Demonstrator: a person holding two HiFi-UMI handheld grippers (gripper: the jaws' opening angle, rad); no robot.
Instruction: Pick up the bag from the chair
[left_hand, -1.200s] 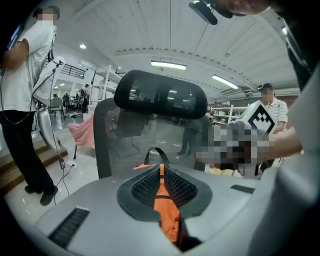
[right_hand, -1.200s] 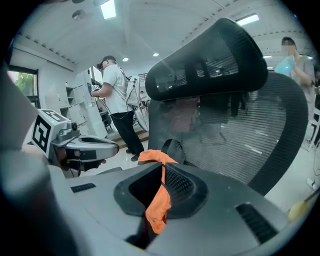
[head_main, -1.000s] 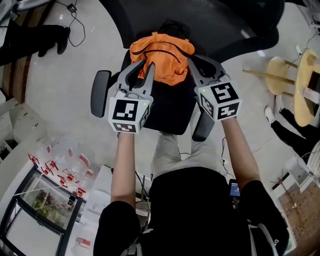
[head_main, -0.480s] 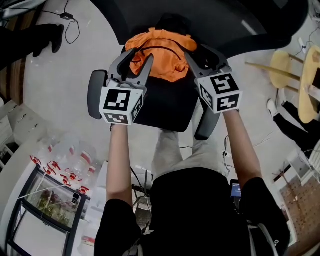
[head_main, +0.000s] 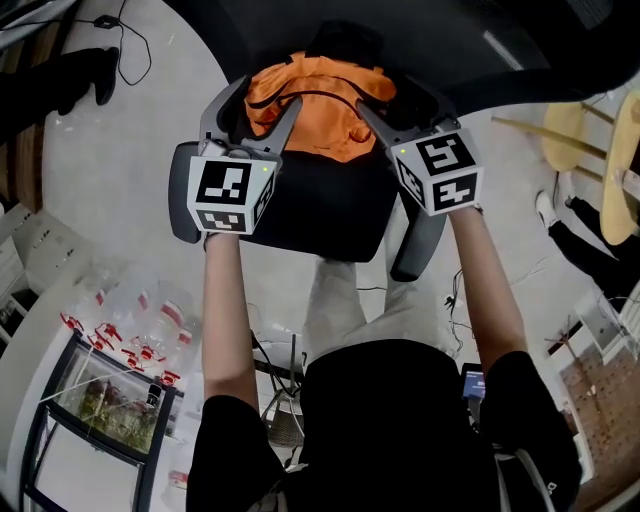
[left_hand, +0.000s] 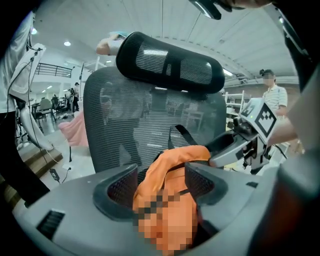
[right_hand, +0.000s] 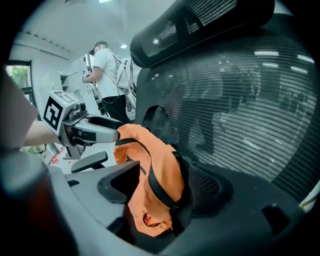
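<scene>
An orange bag (head_main: 320, 100) with black straps lies on the seat of a black mesh office chair (head_main: 330, 205), up against the backrest. My left gripper (head_main: 262, 98) straddles the bag's left end, and my right gripper (head_main: 398, 98) straddles its right end. Both sets of jaws have just been opening and now stand wide. In the left gripper view the bag (left_hand: 170, 165) fills the gap of the left gripper (left_hand: 161, 186), and the right gripper (left_hand: 222, 151) shows beyond it. In the right gripper view the bag (right_hand: 160, 170) sits inside the right gripper (right_hand: 162, 187), with the left gripper (right_hand: 111, 130) behind.
The chair's armrests (head_main: 182, 195) (head_main: 420, 240) flank the seat, and its headrest (left_hand: 170, 62) rises behind. A wooden stool (head_main: 600, 150) stands at right, a glass-topped stand (head_main: 100, 400) at lower left. Cables (head_main: 130, 30) lie on the floor. People (left_hand: 272, 92) (right_hand: 107, 75) stand far off.
Both grippers have moved forward and down onto the bag. Their jaws went from nearly shut to wide apart, and each now has an end of the bag between them.
</scene>
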